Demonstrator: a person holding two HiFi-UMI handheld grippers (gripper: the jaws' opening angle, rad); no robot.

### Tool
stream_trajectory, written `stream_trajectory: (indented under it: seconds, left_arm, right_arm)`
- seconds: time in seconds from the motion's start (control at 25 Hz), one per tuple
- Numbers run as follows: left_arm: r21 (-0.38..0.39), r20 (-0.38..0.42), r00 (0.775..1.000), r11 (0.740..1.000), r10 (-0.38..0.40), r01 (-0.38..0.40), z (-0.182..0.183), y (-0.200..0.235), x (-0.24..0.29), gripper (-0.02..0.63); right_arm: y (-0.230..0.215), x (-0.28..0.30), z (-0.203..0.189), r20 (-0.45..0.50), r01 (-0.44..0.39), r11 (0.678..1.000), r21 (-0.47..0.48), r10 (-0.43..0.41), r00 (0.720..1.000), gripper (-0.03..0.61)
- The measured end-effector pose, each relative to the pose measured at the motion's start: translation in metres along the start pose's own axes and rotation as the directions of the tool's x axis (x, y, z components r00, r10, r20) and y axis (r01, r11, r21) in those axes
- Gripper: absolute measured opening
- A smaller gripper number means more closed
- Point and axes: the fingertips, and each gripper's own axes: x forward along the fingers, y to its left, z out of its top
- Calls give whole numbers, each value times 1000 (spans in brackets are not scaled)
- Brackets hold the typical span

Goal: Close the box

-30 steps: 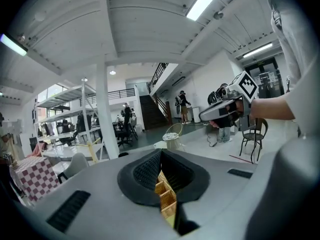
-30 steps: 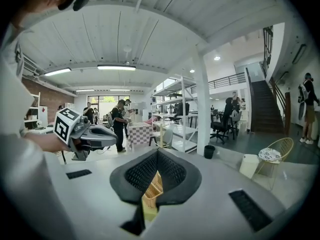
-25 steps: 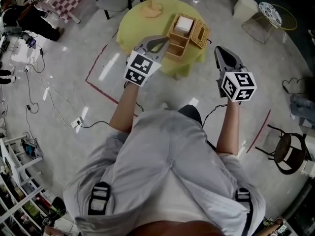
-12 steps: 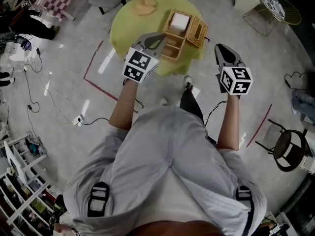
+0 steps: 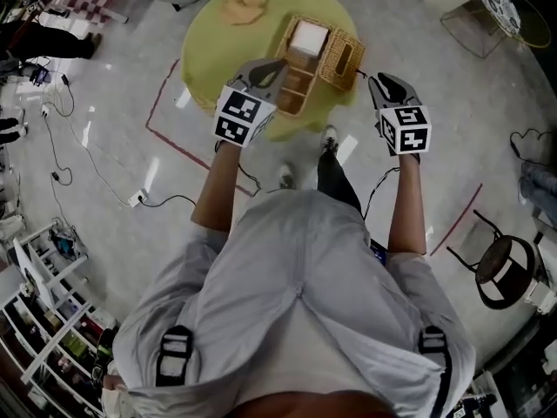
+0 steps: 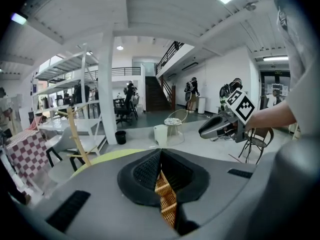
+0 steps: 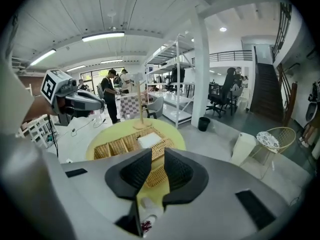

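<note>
Below, open wicker box, yellow table, right tongs opening, empty.

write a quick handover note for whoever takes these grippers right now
Left gripper: jaws together, holding nothing.
Right gripper: jaws apart, just been opening, nothing between them.
Wicker box sits on the yellow table, with its lid swung open to one side. Both grippers are short of it and touch nothing.
Done: nothing yet.
Left: swing the lid over and close the box.
</note>
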Motion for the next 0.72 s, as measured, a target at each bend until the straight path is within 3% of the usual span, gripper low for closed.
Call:
stream_trajectory:
  seconds: [0.32,0.72]
  left_arm:
    - [-55,-72,996,997,48,-52,-17,16,40,29]
    - [-85,-159,982,990,100,-115,-39,26,67,29]
  right_arm:
    - [-31,61,-61,-164,-68,997,-45,60,985,131]
    - [-51,118,-127,-315,-148,985,-91,112,942,147]
